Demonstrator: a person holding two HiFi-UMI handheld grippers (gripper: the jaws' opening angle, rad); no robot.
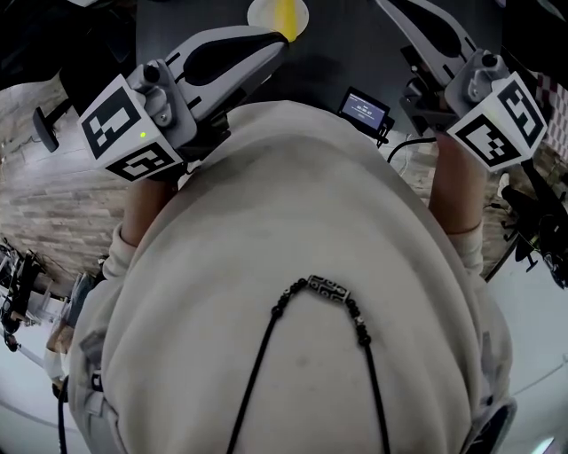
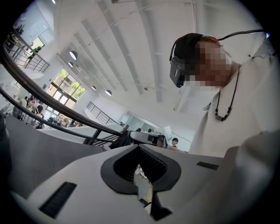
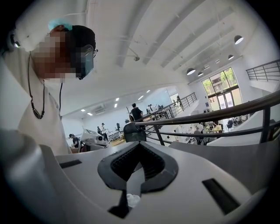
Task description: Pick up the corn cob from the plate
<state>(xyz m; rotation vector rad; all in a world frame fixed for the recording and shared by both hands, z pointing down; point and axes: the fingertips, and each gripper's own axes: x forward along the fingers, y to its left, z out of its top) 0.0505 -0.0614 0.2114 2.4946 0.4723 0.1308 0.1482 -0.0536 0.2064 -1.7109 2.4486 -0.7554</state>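
Corn cob (image 1: pixel 286 18) on plate (image 1: pixel 260 12), just beyond closed left tool (image 1: pixel 277 49)

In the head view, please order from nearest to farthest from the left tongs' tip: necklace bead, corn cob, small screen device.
1. corn cob, on the plate, just beyond the left tongs.
2. small screen device, off to the right.
3. necklace bead, far below, mid-picture.
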